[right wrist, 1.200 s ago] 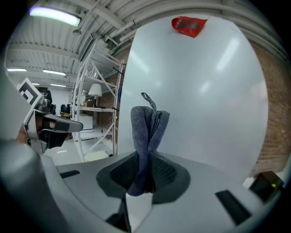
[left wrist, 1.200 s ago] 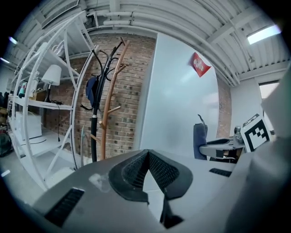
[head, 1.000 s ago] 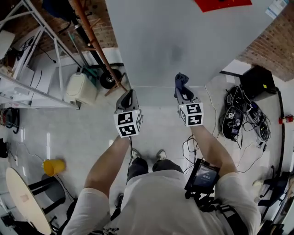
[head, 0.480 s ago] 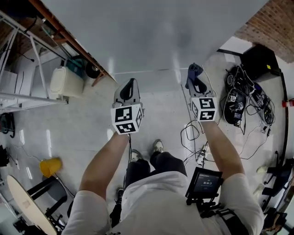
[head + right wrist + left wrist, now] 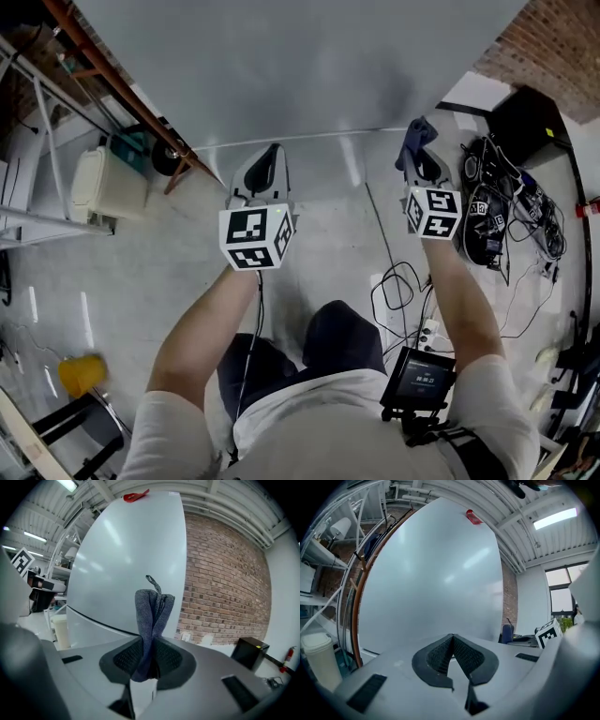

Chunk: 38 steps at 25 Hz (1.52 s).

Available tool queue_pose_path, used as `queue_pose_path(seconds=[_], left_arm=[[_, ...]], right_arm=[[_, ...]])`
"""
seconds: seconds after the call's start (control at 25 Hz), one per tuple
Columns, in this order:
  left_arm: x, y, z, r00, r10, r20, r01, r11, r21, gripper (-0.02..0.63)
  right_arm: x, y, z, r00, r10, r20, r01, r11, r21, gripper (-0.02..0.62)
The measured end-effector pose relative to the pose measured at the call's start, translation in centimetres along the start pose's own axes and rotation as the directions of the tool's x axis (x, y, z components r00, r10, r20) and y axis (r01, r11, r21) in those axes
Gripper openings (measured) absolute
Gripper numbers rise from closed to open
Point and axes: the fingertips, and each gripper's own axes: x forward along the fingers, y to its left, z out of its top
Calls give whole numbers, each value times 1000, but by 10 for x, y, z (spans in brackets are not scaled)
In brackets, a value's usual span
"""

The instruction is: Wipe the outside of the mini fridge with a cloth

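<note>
Pinching a blue-grey knitted cloth (image 5: 153, 616) upright between its jaws, the right gripper (image 5: 418, 156) faces the pale grey smooth-sided fridge (image 5: 309, 66); the left gripper (image 5: 452, 643) is closed, empty.

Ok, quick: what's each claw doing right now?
Left claw: closed, nothing between its jaws.
Right claw: closed on the blue-grey cloth.

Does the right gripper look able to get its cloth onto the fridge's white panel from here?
Probably yes: the right gripper, shut on the cloth, faces the fridge with nothing visible between them.
</note>
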Motion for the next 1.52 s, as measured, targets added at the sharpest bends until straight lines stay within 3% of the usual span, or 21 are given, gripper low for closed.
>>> queue_pose_path(seconds=[0.28, 0.52, 0.72, 1.12, 1.52], left_arm=[[12, 27, -80, 996, -12, 87, 14, 1000, -24, 4], [-1, 55, -118, 988, 29, 155, -20, 998, -59, 4], [-18, 70, -133, 983, 50, 175, -40, 997, -59, 4], [-54, 94, -133, 976, 102, 191, -93, 994, -52, 4], [-87, 133, -136, 967, 155, 203, -144, 987, -67, 3]], right_arm=[[51, -15, -63, 994, -95, 55, 95, 995, 18, 74], [59, -15, -71, 979, -146, 142, 146, 989, 15, 74], [56, -12, -72, 977, -158, 146, 159, 987, 6, 72], [58, 58, -65, 987, -65, 148, 66, 998, 4, 72], [70, 200, -44, 977, 139, 164, -131, 989, -63, 72]])
